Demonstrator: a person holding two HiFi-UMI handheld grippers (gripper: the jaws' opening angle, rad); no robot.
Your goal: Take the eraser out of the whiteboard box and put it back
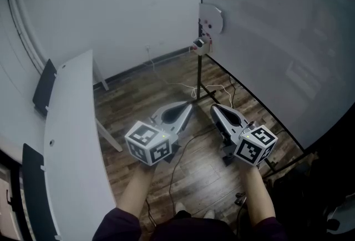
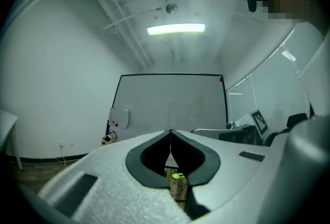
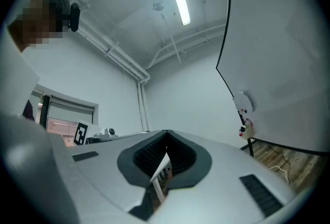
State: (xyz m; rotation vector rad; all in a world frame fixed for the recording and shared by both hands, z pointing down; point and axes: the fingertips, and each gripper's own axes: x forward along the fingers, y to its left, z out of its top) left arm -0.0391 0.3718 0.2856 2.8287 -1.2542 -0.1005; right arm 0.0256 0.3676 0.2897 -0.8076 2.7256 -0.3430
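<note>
Both tools are held side by side in front of the person, well short of the board, tips aimed toward the far edge where the box hangs. This reads as a ready stance, with the reach not yet begun.

- Left tool [image 1: 188, 106]: clenched, tips meeting, nothing between them. Its own view shows only floor through the gap behind the tips.
- Right tool [image 1: 215, 108]: also clenched and empty, pads together at the tip. Closed makes sense, since neither has anything to carry yet.
- Whiteboard [image 1: 277, 40] stands on the right on a dark stand [image 1: 198, 76], its surface angled toward the person.
- Whiteboard box [image 1: 199, 43] is a small container fixed at the board's left edge, far from both tools. It is probably mounted there so it stays within arm's reach of the writing surface.
- The eraser is presumably inside that box. It is too small to make out in any view, so I judge it untouched.
- A white rounded plate [image 1: 211, 19] sits just above the box.
- The white tabletop [image 1: 72, 140] runs along the left, clear of the path to the board.
- Thin cables trail over the wooden floor [image 1: 161, 84] near the stand.

Count: two tools, one whiteboard, one box, one plate, one tabletop. No eraser can be seen.
</note>
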